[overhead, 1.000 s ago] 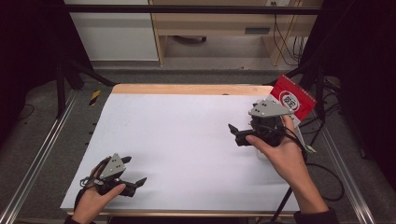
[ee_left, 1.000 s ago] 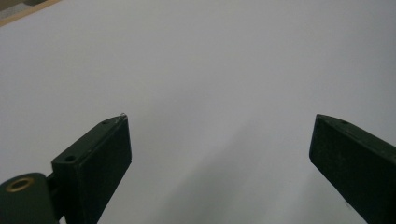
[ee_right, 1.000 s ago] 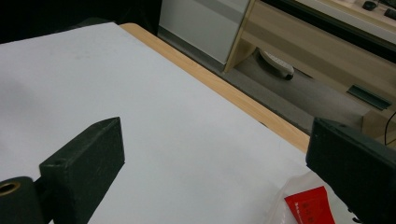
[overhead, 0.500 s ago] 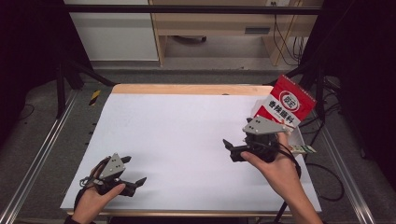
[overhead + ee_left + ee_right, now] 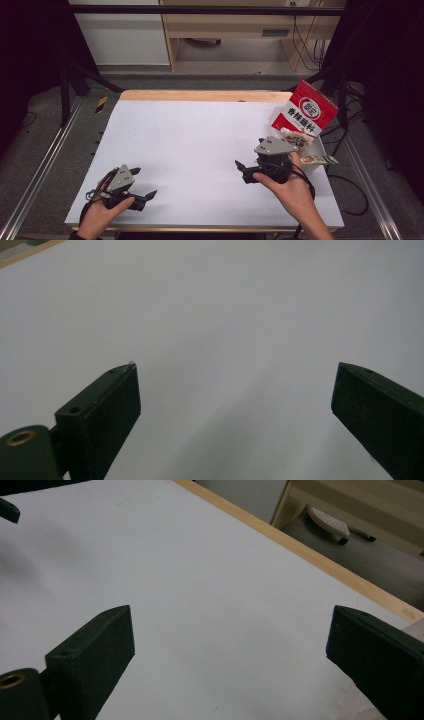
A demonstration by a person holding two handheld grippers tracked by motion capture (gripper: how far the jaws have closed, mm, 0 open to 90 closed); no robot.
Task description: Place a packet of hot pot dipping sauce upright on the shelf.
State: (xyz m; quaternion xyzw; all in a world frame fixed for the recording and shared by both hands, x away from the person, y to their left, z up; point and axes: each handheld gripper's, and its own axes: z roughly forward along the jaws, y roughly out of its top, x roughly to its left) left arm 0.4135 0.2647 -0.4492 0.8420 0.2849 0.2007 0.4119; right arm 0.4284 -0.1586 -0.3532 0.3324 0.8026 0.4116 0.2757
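On the white table (image 5: 200, 135), my left gripper (image 5: 145, 199) rests near the front left corner, held by a hand. Its jaws are open with nothing between them. In the left gripper view my left gripper (image 5: 235, 375) shows bare white tabletop between its wide-apart jaws. My right gripper (image 5: 243, 171) is at the front right, also held by a hand and pointing left. In the right gripper view my right gripper (image 5: 232, 615) stands open over bare table. Just right of it, a red and white snack bag (image 5: 306, 112) stands upright.
The bag leans at a white box (image 5: 314, 169) on the table's right edge, with a small packet (image 5: 320, 160) lying on it. The wooden far edge (image 5: 310, 555) borders the table. Metal rails run along both sides, and a desk with cables stands behind.
My right gripper has drawn back toward the front and slightly left, uncovering the red bag. The left gripper has stayed put.
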